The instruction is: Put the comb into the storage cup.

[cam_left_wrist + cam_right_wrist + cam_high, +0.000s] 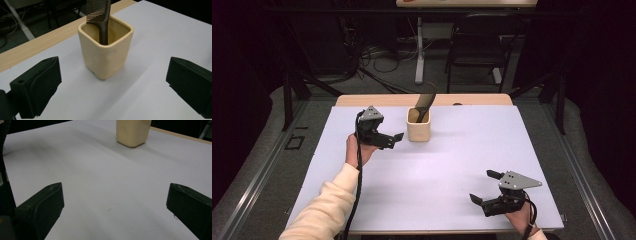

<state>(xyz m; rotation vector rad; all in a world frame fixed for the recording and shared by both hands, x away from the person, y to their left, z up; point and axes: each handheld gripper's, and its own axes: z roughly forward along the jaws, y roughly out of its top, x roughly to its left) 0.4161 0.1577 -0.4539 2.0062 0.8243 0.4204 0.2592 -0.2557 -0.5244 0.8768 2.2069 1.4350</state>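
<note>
Cup: a cream square cup (418,127) stands upright near the far edge of the white counter (437,170).
Comb: a dark comb (98,15) stands inside it.
Left gripper (396,139): jaws wide, just beside the cup.
Right gripper (484,187): jaws wide, well apart, near corner.
</note>
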